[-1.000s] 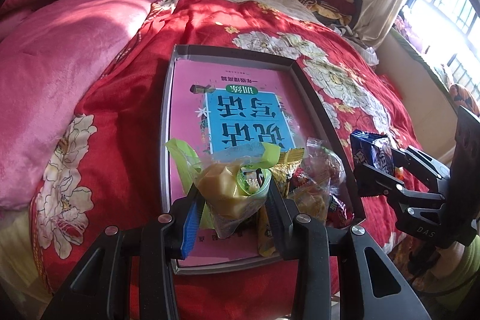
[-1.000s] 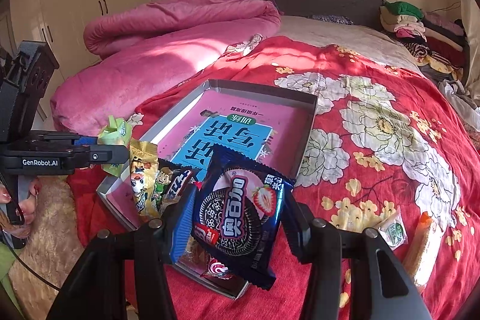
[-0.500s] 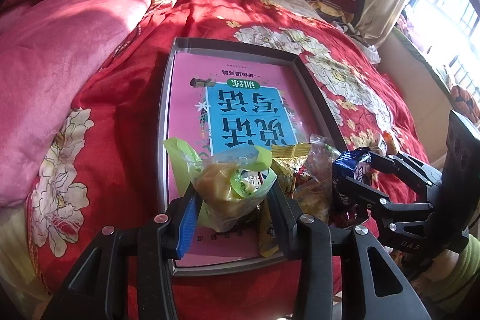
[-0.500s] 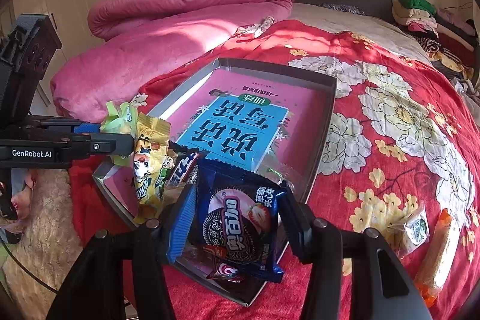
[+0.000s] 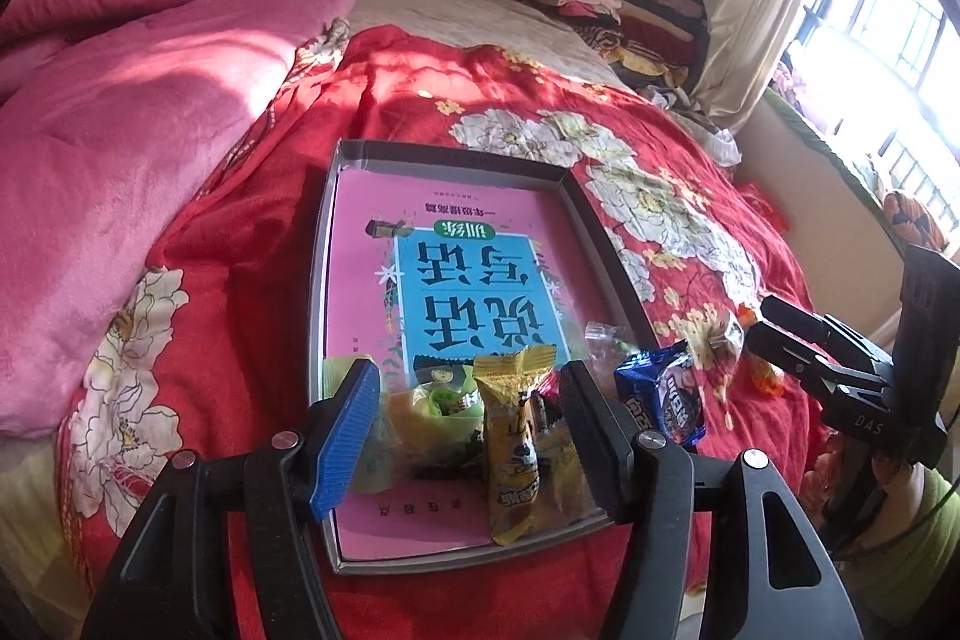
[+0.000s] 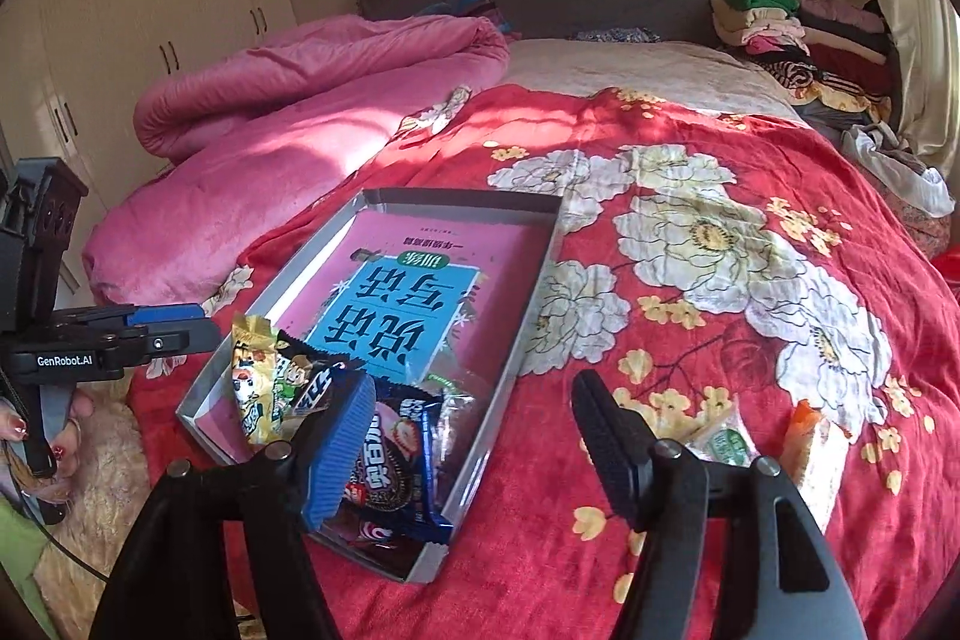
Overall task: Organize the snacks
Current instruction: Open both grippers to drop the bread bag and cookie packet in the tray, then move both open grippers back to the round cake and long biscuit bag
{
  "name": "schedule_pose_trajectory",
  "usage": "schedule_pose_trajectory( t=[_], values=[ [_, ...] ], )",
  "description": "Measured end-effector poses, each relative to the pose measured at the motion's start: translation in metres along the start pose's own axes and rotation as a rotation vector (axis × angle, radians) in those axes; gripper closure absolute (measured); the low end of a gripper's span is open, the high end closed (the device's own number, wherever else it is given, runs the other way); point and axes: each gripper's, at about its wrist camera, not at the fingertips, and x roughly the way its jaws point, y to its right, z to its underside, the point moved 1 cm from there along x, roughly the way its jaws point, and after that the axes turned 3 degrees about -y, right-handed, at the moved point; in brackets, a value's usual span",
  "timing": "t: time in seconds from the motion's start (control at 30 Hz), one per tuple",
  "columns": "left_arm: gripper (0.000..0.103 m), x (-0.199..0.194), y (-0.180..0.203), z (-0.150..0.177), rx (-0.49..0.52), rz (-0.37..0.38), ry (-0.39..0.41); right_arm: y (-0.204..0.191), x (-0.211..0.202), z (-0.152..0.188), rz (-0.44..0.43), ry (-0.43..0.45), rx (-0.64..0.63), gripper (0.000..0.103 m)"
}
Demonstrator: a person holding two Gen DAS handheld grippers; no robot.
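Sunlit and crumpled, the red floral bedspread (image 6: 720, 280) is my work surface, with a rolled pink plush quilt (image 6: 288, 112) along one side, folded clothes stacked by the grey headboard and pale wardrobes behind.

A second ago both claws were clamped: my left on the clear bag of yellow-green jelly cups (image 5: 435, 409), my right on the dark blue cookie packet with a strawberry picture (image 6: 390, 466). Now both have let go. My left claw (image 5: 468, 427) stands spread wide with nothing in it, the jelly bag lying between its fingers on the pink book-cover floor of the shallow grey cardboard tray (image 5: 576, 214), beside a yellow cartoon-printed snack packet (image 5: 516, 454). My right claw (image 6: 474, 448) is likewise gaping and empty; the cookie packet has landed at the tray's near right corner, partly leaning on the rim.

I judge two more snacks are delivered, so the pile at the tray's near end grows. What is left lies out on the bedspread to the right: a small clear packet with a green label (image 6: 723, 442) and an orange-tipped wrapper (image 6: 804, 430), well apart from the tray.
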Motion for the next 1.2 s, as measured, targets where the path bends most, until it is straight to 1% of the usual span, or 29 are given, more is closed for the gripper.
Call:
schedule_pose_trajectory(
  t=[0.1,0.2,0.4,0.63,0.8,0.97,1.13,1.2],
  values=[
    [0.034,-0.01,0.006,-0.005,-0.006,0.031,0.047,0.021,-0.015,-0.003,0.044,0.034,0.044,0.032],
    [0.033,-0.013,0.015,-0.009,-0.011,0.055,0.064,0.042,-0.027,-0.003,0.08,0.056,0.087,0.031],
    [0.032,-0.006,0.051,-0.015,0.03,0.092,0.045,0.077,-0.048,0.001,0.148,0.08,0.155,0.03],
    [0.03,0.007,0.103,-0.027,0.101,0.144,0.017,0.112,-0.066,0.01,0.208,0.089,0.236,0.03],
    [0.028,0.022,0.141,-0.03,0.161,0.173,-0.019,0.132,-0.072,0.018,0.23,0.073,0.289,0.03],
    [0.028,0.04,0.175,-0.031,0.223,0.183,-0.047,0.144,-0.072,0.024,0.23,0.056,0.318,0.03],
    [0.028,0.07,0.203,-0.027,0.289,0.204,-0.101,0.15,-0.058,0.031,0.219,-0.014,0.333,0.03],
    [0.028,0.086,0.213,-0.023,0.317,0.199,-0.14,0.151,-0.052,0.034,0.214,-0.046,0.334,0.03]
  ],
)
